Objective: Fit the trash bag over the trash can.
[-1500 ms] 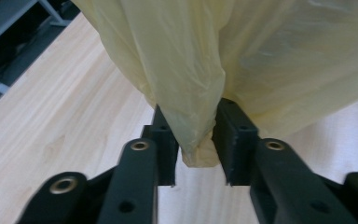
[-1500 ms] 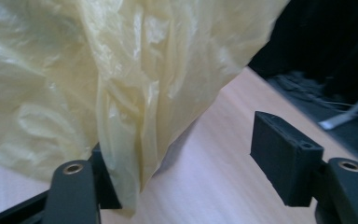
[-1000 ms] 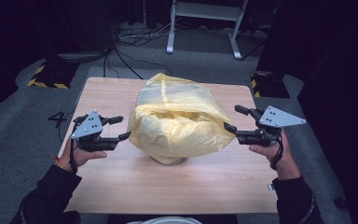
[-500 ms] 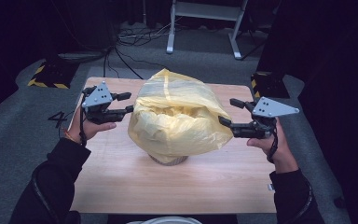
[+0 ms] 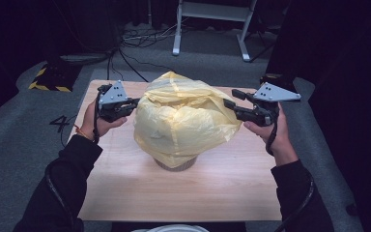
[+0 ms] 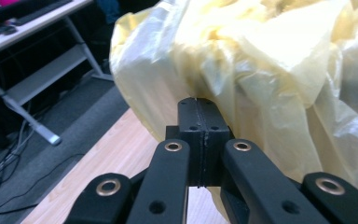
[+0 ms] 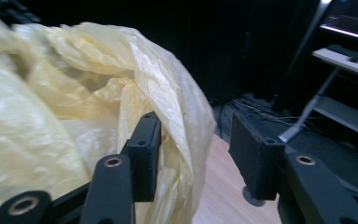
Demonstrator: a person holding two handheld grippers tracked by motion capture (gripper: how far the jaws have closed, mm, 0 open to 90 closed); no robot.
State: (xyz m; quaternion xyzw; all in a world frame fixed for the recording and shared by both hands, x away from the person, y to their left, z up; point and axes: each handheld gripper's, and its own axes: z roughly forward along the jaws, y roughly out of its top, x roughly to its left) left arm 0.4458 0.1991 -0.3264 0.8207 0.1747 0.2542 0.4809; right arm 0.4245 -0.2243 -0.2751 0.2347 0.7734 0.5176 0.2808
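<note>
A crumpled yellow plastic bag (image 5: 183, 121) is draped over a round container (image 5: 176, 165) in the middle of the wooden table (image 5: 222, 193). My left gripper (image 5: 134, 103) is at the bag's upper left side. In the left gripper view it (image 6: 199, 116) is shut, its tips against the bag (image 6: 261, 70), and no film shows between the jaws. My right gripper (image 5: 230, 98) is at the bag's upper right side and is open. In the right gripper view a fold of the bag (image 7: 51, 116) bulges into the gap of that gripper (image 7: 200, 144).
Beyond the table's far edge stand a white metal frame (image 5: 212, 29), loose floor cables (image 5: 135, 36) and a yellow-black striped block (image 5: 48, 79). A "4" mark (image 5: 60, 122) is on the carpet at the left. A white round rim (image 5: 174, 228) shows at the near edge.
My left gripper has moved away from me along the bag's left side, risen, and gone from open to shut. The right gripper has risen slightly toward the bag's top and stays open.
</note>
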